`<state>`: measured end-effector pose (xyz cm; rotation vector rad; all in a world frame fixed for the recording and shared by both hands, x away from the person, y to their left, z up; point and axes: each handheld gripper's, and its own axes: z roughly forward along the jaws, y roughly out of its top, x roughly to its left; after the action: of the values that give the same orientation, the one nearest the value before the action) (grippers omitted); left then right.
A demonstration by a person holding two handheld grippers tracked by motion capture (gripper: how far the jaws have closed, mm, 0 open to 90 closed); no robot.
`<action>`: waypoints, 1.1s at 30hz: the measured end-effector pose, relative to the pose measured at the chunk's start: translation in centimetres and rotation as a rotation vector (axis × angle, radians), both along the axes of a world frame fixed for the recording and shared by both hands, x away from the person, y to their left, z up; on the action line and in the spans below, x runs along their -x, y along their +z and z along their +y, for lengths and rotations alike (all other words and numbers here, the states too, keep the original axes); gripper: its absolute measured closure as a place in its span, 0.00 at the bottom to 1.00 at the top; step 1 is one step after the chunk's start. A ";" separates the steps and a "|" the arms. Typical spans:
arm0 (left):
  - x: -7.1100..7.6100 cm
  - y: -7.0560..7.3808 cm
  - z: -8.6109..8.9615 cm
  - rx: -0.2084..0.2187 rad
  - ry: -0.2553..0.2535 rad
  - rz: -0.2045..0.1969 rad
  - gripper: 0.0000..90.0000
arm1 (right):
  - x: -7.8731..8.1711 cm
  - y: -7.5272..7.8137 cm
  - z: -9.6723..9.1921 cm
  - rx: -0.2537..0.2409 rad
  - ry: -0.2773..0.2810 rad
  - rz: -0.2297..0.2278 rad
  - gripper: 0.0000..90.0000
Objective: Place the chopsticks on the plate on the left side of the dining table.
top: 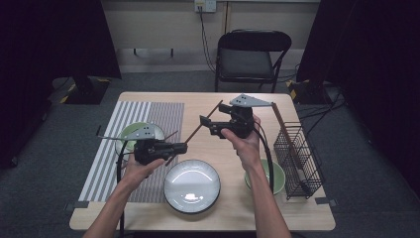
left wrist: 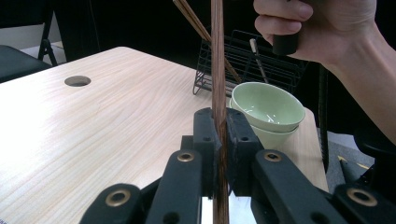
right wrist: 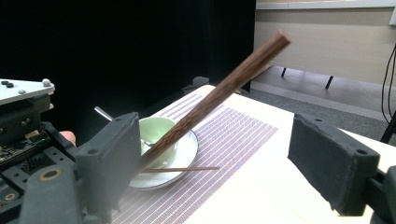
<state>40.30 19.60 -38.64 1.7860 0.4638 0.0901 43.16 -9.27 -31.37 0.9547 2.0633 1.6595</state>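
Note:
A long brown chopstick (top: pixel 198 128) slants up over the table's middle. My left gripper (top: pixel 181 147) is shut on its lower part; in the left gripper view the stick (left wrist: pixel 217 70) rises straight out from between the closed jaws of that gripper (left wrist: pixel 218 126). My right gripper (top: pixel 208 125) points left at the stick's upper half. In the right gripper view this gripper (right wrist: pixel 219 144) is wide open, with the chopstick (right wrist: pixel 219 93) slanting through the gap close to the left jaw. A second chopstick (right wrist: pixel 182 169) lies on the saucer (right wrist: pixel 189 151) by a green bowl (right wrist: pixel 156 130).
A striped placemat (top: pixel 148 114) covers the table's left part, under the bowl and saucer (top: pixel 130 131). A large grey plate (top: pixel 192 186) sits near the front edge. Stacked green bowls (top: pixel 277 176) stand beside a black wire rack (top: pixel 297 153) holding chopsticks. A folding chair (top: pixel 250 54) stands beyond the table.

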 end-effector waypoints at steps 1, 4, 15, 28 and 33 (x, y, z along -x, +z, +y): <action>0.0 0.0 0.0 -0.001 0.002 -0.002 0.94 | 0.0 -0.1 0.0 -0.002 0.000 0.000 0.19; 0.0 0.1 0.1 -0.001 0.006 -0.005 0.94 | 0.0 -0.2 -0.2 0.003 -0.008 0.004 0.19; 0.1 -0.1 -0.4 -0.028 -0.022 -0.005 0.94 | -0.1 0.0 -0.9 -0.003 -0.023 -0.006 0.20; 0.2 0.0 -0.4 -0.022 -0.027 -0.010 0.94 | -0.1 -0.4 -2.3 -0.006 -0.053 0.005 0.20; 0.2 0.1 -0.3 -0.016 -0.022 -0.010 0.94 | -0.1 -0.7 -2.6 -0.006 -0.058 0.008 0.20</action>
<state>40.08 19.28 -38.54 1.8049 0.4372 0.0871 43.26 -11.90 -32.06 1.0148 2.0171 1.6361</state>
